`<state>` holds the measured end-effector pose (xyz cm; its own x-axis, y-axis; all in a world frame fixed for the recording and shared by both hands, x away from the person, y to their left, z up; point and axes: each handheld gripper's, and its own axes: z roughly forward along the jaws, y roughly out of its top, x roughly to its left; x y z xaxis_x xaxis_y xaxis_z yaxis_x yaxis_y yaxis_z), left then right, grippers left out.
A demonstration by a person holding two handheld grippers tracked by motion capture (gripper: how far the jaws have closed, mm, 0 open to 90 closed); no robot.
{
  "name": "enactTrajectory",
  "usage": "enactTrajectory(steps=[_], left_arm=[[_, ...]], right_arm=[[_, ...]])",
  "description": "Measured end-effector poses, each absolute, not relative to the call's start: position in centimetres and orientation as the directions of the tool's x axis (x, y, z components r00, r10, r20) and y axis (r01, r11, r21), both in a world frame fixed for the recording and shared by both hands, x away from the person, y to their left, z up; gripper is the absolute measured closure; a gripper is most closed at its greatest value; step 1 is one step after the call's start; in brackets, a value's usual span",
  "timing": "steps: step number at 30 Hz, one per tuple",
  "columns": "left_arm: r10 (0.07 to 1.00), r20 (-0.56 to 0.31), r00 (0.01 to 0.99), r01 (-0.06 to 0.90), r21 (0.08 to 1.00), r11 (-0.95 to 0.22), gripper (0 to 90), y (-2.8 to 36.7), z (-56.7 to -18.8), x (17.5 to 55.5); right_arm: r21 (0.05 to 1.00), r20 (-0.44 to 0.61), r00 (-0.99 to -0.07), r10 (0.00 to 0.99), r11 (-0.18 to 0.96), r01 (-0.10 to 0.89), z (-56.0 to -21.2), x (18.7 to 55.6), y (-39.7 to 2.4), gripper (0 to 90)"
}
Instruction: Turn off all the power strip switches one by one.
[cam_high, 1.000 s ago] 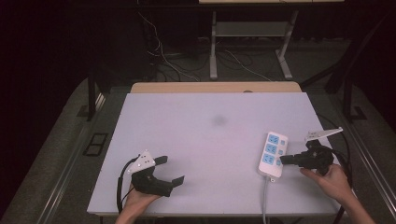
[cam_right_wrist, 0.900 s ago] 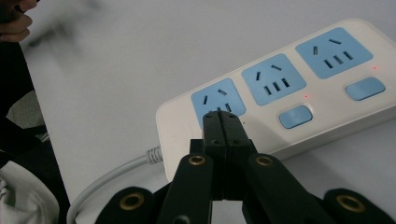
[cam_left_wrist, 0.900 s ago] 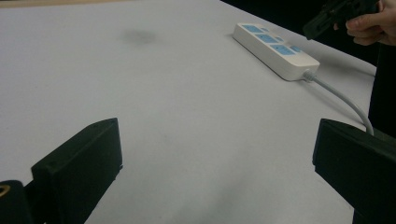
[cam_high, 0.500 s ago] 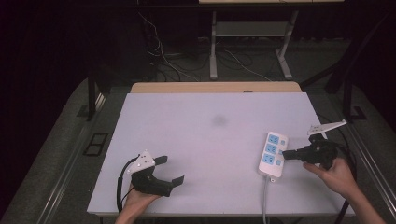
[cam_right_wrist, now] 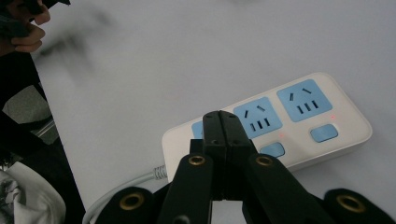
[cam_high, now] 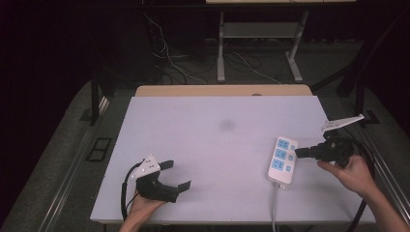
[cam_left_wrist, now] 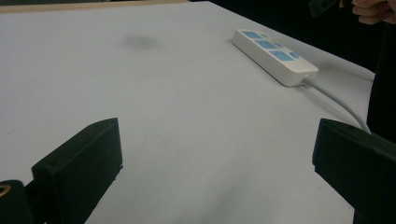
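Power strip (cam_high: 282, 160), white with blue sockets and switches, lay on the table (cam_high: 203, 130) just ahead of the right gripper (cam_high: 300, 152); its jaws were pressed together, empty, likely for poking a switch; the left gripper (cam_high: 175, 175) rested well apart, jaws wide, holding nothing.

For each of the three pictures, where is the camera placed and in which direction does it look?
High view: above the person's side, looking forward and down on the table; both forearms, left gripper, right gripper.
Left gripper view: low on that gripper, looking across the table between its open jaws.
Right gripper view: above the power strip, looking down along its shut jaws.
Shared: the power strip shows in all three.
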<state>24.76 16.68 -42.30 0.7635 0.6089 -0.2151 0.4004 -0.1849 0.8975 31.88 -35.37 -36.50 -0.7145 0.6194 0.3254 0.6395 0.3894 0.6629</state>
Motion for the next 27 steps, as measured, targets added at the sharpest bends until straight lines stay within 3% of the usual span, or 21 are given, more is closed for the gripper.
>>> enactTrajectory(steps=[27], left_arm=[[0.611, -0.205, 0.764, 0.393, 0.900, -0.189, 0.9, 16.5, -42.3, 25.0]], right_arm=[[0.621, 0.312, -0.712, 0.629, 0.431, 0.654, -36.7, 34.8, -35.1, 90.0]])
